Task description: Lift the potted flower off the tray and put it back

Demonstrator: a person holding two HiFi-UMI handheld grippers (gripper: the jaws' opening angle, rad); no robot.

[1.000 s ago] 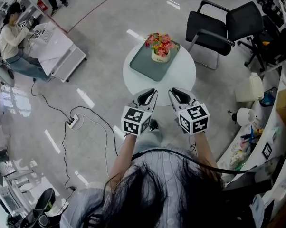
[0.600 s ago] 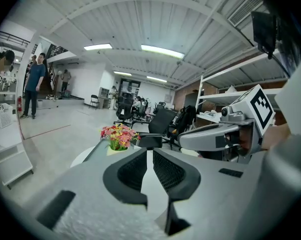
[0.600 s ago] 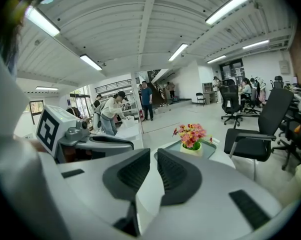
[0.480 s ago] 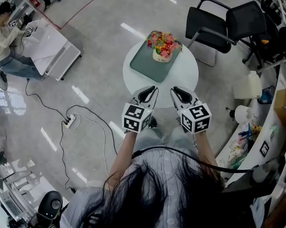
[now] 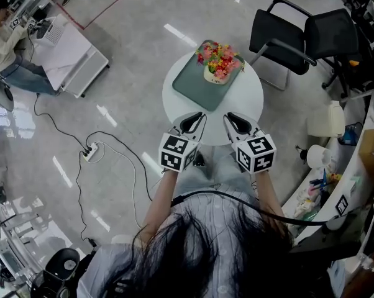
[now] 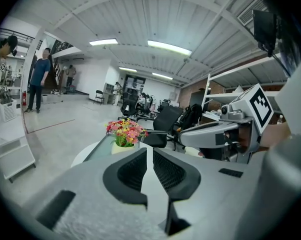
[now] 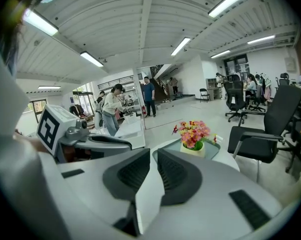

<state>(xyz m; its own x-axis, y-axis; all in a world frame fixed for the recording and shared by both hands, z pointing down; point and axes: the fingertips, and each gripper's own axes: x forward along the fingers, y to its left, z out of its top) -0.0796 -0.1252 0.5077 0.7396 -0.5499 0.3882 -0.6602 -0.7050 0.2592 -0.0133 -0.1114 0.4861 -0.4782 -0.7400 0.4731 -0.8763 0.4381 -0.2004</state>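
At the round white table (image 5: 240, 107), a green tray (image 5: 196, 84) lies on the far half of the top, turned at an angle to the person. Potted flower (image 5: 220, 64) stands upright on the tray, at its far corner toward the black chairs (image 5: 299, 36); pink, red and yellow blooms in a pale pot. Left gripper (image 5: 198, 117) and right gripper (image 5: 229, 117) are held side by side over the near edge of the table, apart from each other, both pointing toward the tray and well short of it. Left gripper view: jaws clenched together, nothing between them, flower visible beyond the tips. Right gripper view: same, jaws closed on nothing, flower ahead and a little to the right. Neither gripper touches tray or pot. On the floor left of the table lie a power strip (image 5: 90, 148) and its cables.
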